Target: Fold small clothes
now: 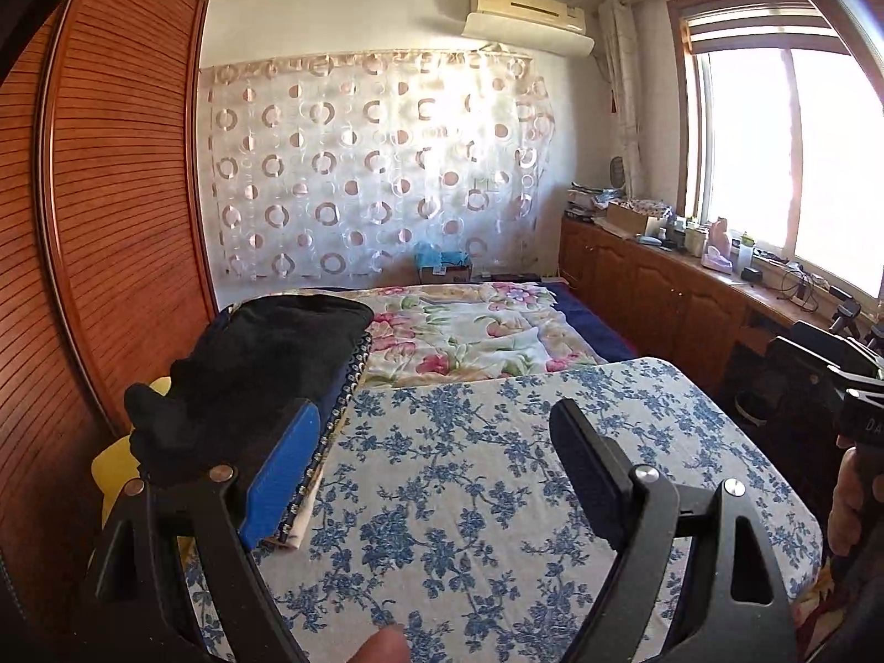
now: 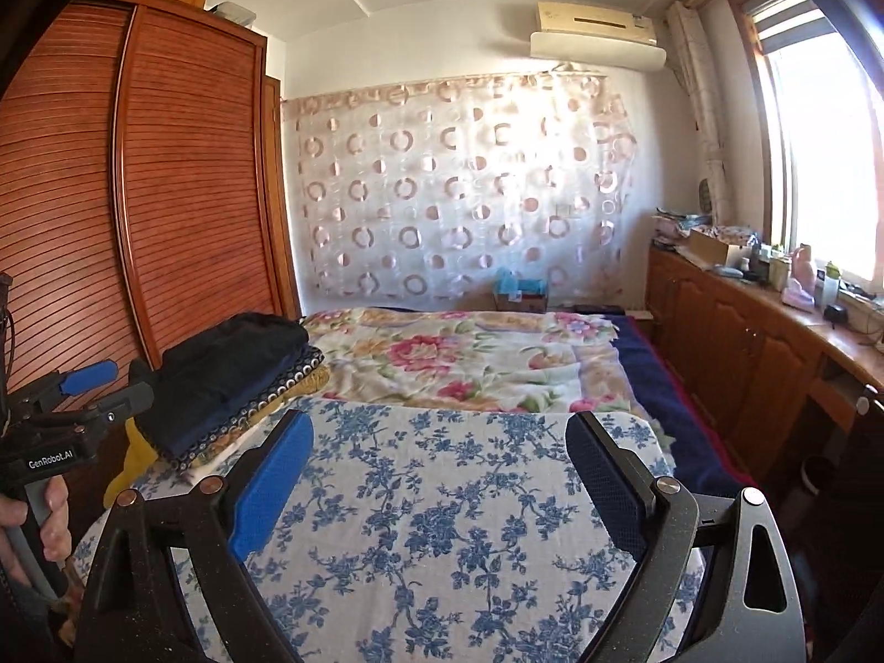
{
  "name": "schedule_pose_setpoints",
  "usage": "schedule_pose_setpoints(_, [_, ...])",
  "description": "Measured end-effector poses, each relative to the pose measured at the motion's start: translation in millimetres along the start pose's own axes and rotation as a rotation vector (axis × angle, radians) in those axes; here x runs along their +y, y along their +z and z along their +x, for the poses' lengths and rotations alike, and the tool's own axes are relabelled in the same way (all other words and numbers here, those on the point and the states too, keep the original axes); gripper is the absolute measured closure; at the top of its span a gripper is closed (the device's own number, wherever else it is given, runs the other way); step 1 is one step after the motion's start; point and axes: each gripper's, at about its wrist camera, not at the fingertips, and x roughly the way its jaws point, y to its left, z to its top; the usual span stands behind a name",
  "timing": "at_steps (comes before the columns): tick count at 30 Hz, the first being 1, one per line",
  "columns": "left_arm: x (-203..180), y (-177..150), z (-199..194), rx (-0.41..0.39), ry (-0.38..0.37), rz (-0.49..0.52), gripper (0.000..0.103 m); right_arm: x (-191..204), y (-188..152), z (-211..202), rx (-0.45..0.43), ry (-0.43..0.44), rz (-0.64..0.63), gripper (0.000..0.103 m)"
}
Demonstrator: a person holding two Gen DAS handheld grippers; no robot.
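Dark folded clothes (image 1: 265, 364), stacked, board's left edge

Mounted on the left claw (image 1: 436, 475), looking forward and slightly down across the blue-flowered worktop (image 1: 475, 497) towards the curtained far wall (image 1: 375, 166) at 12 o'clock; close over the cloth, folded pile (image 1: 265, 364) near at 10 o'clock, window (image 1: 784, 154) at 2 o'clock; mounted likewise on the right claw (image 2: 439, 475), same heading, set a little further right; left claw (image 2: 88, 381) caught at 9 o'clock; shared: worktop, bed (image 2: 469, 364), pile, wardrobe (image 2: 166, 193), curtain, window.
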Motion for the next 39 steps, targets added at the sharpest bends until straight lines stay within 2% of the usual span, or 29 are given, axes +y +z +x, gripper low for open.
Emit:
schedule_pose_setpoints(11, [-6, -1, 0, 0.002, -0.012, 0.013, 0.017, 8, -7, 6, -0.006, -0.016, 0.001, 0.009])
schedule_pose_setpoints(39, [-6, -2, -1, 0.000, -0.010, 0.014, 0.017, -7, -6, 10, 0.000, -0.011, -0.001, 0.009])
